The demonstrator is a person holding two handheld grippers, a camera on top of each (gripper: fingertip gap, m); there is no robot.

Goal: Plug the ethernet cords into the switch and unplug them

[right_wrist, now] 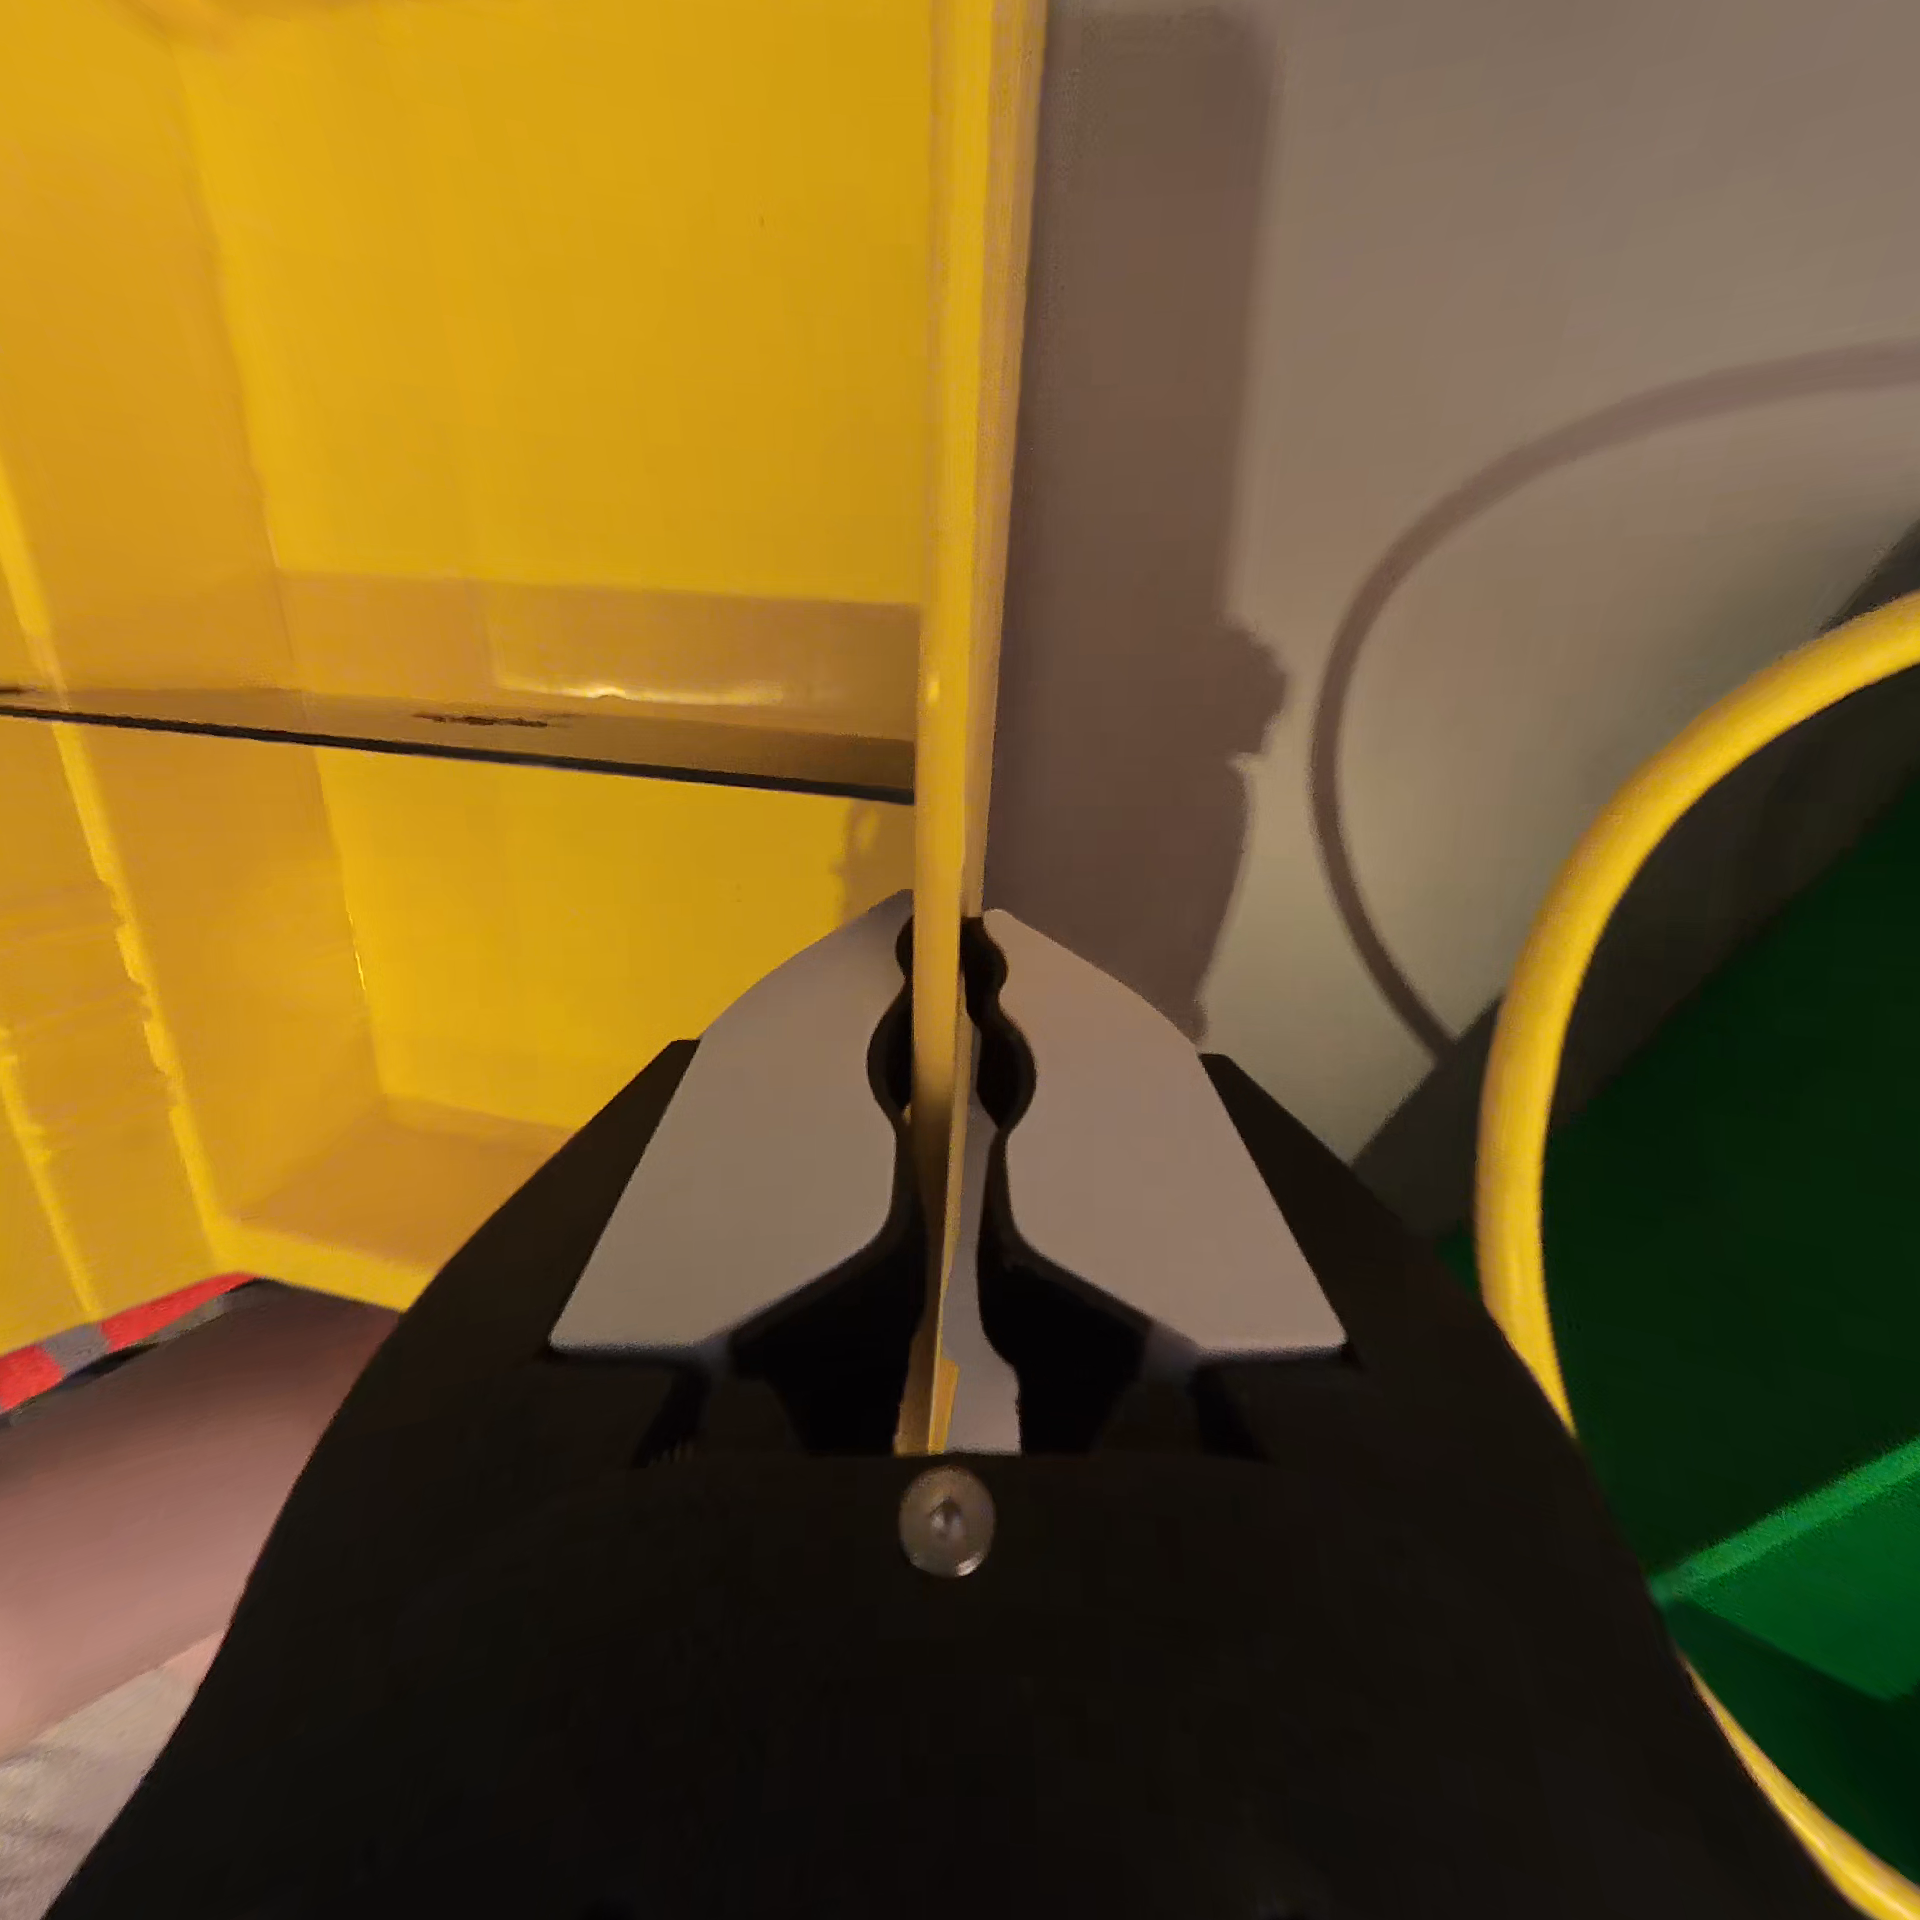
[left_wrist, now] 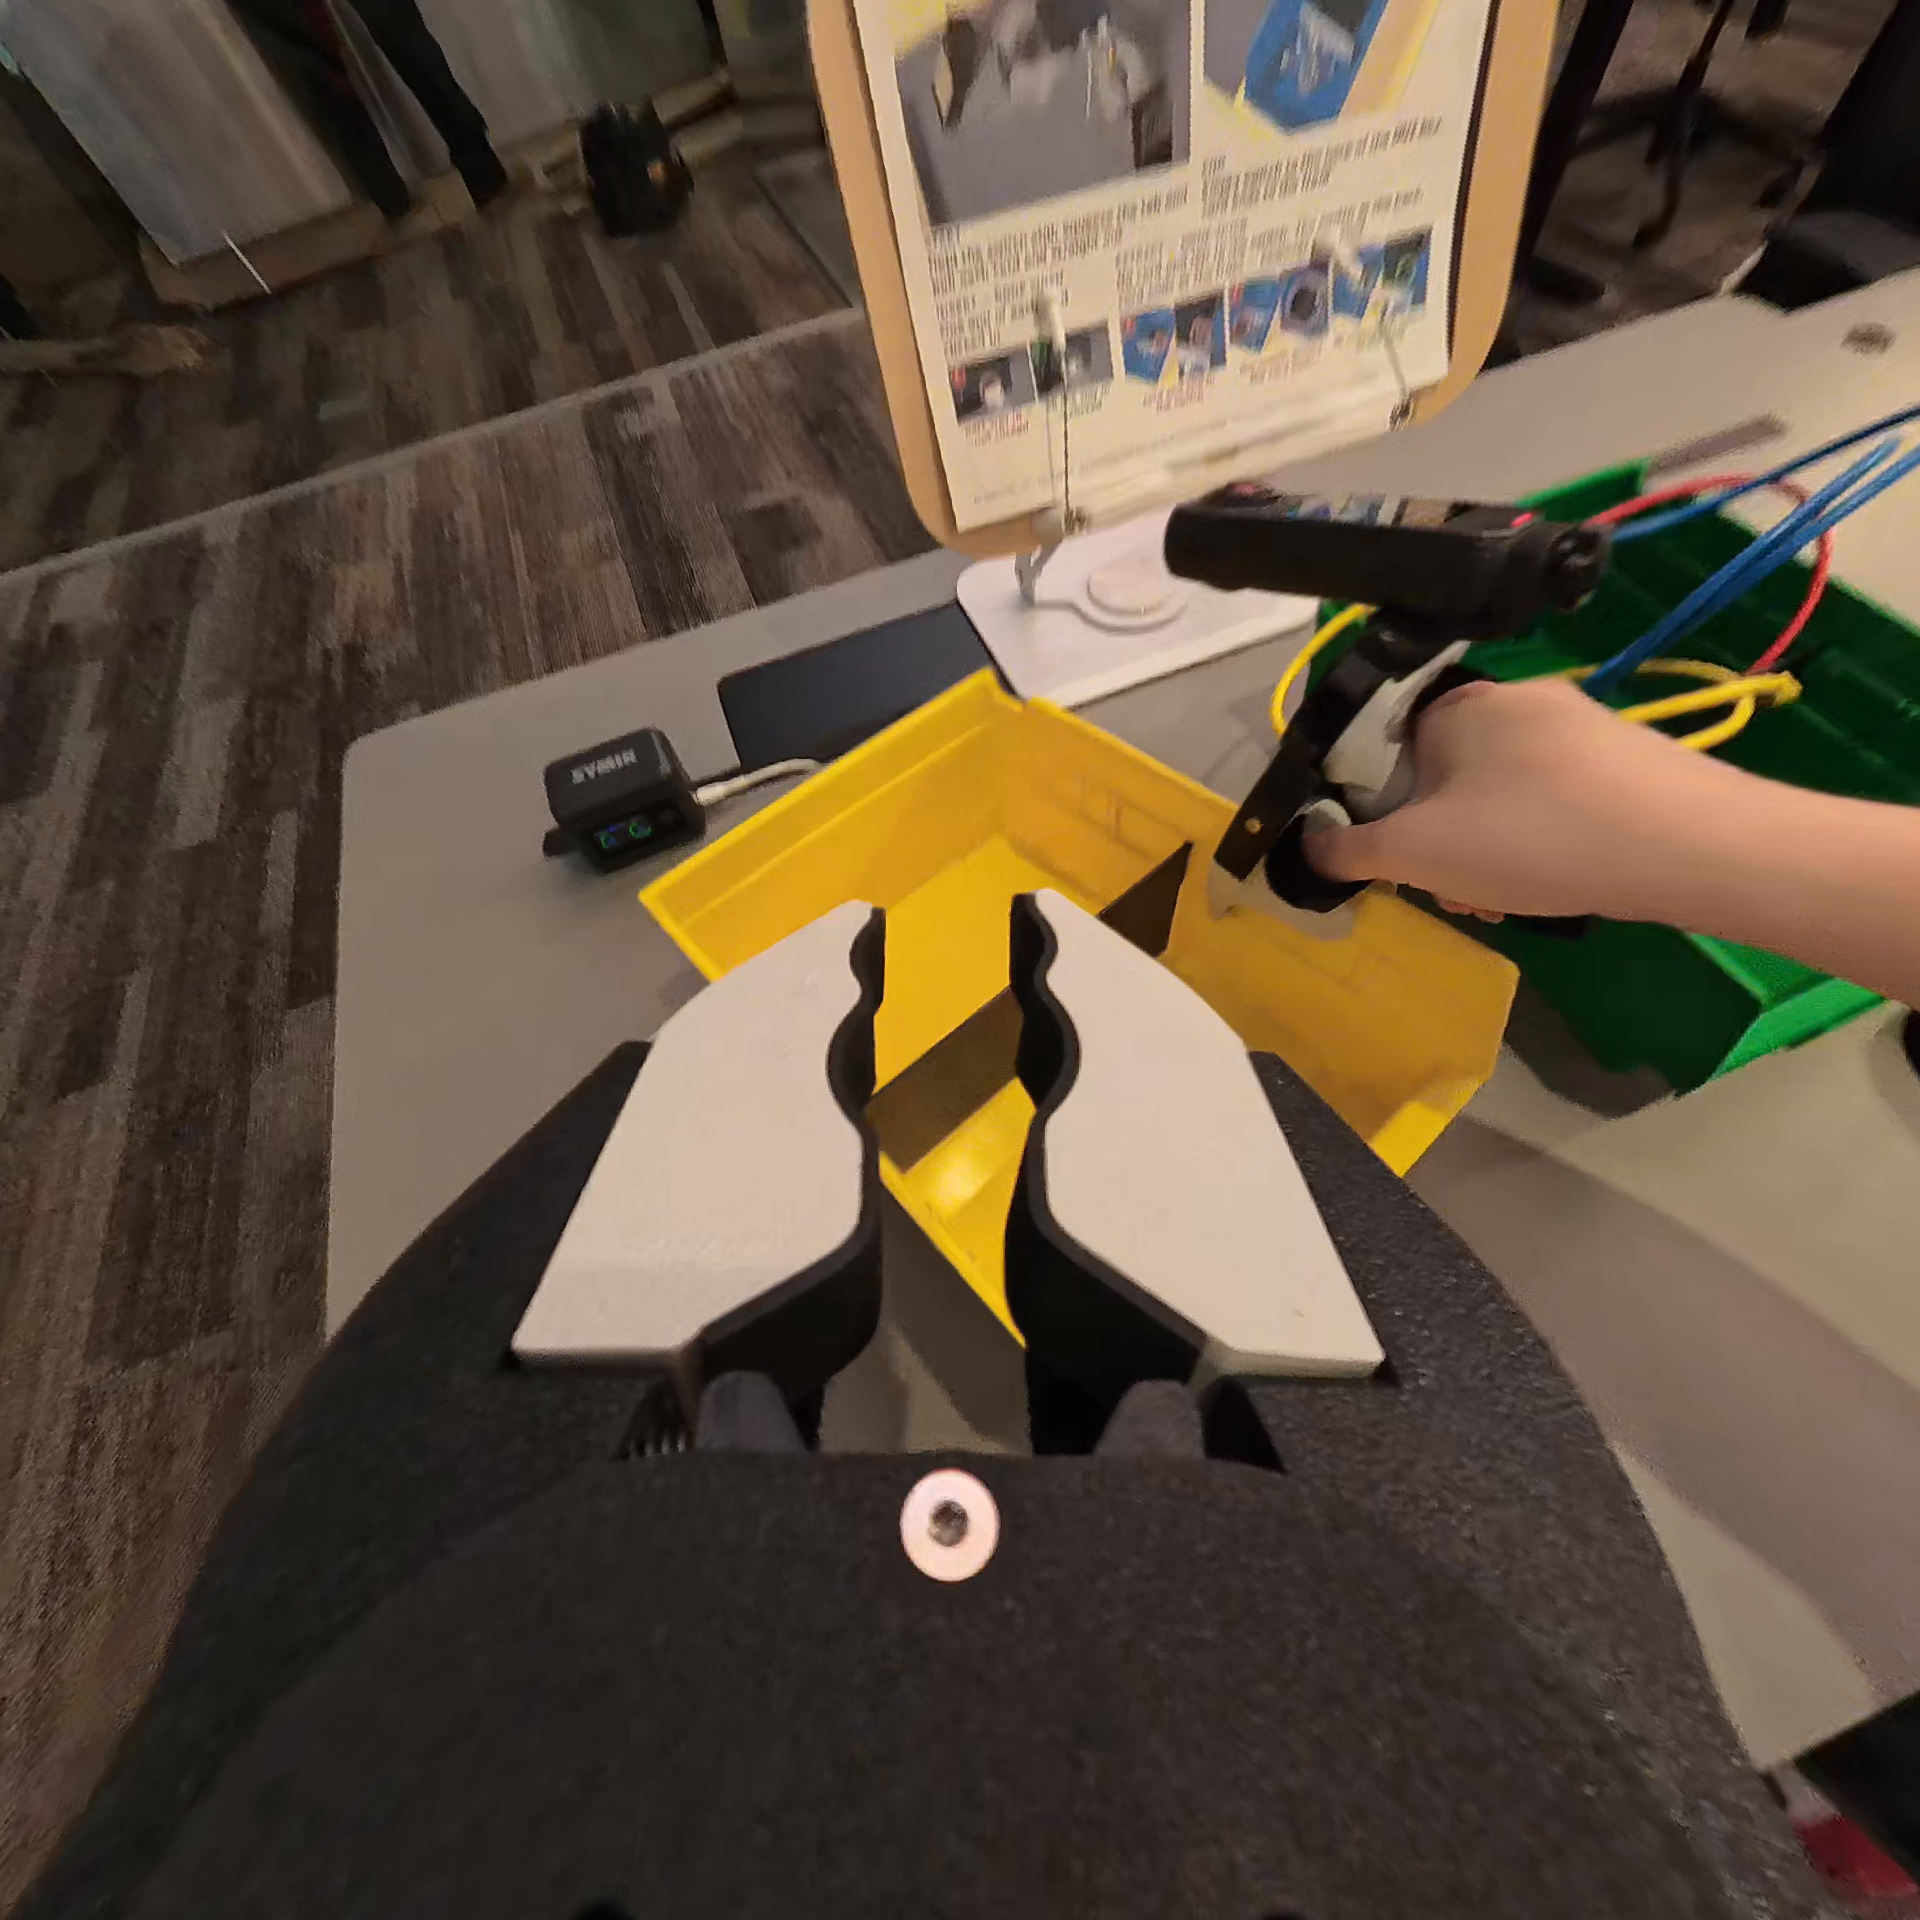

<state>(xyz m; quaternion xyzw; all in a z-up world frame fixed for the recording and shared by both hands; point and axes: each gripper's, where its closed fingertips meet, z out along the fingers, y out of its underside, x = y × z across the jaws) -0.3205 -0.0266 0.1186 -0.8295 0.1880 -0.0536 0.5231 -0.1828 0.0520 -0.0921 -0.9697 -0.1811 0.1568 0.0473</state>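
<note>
A yellow bin (left_wrist: 1340, 997) sits on the grey table, split by a dark divider (left_wrist: 956, 1081). My left gripper (left_wrist: 948, 914) is open and empty, hovering over the bin's near end. My right gripper (left_wrist: 1236, 873), held by a hand, is shut on the bin's right wall (right_wrist: 966, 520); in the right wrist view the gripper (right_wrist: 940, 914) pinches that thin wall between its pads. Blue (left_wrist: 1756, 551), red (left_wrist: 1813, 592) and yellow (left_wrist: 1683, 707) ethernet cords lie in a green bin (left_wrist: 1766, 935) to the right. A yellow cord loop (right_wrist: 1527, 1039) shows close by. No switch is in view.
A clipboard with a printed sheet (left_wrist: 1174, 260) stands on a white base behind the bins. A small black device (left_wrist: 618, 795) with a white cable and a dark flat pad (left_wrist: 852, 686) lie at the table's far left corner. The table edge and carpeted floor are to the left. Tip to tip, the grippers are about 25 cm apart.
</note>
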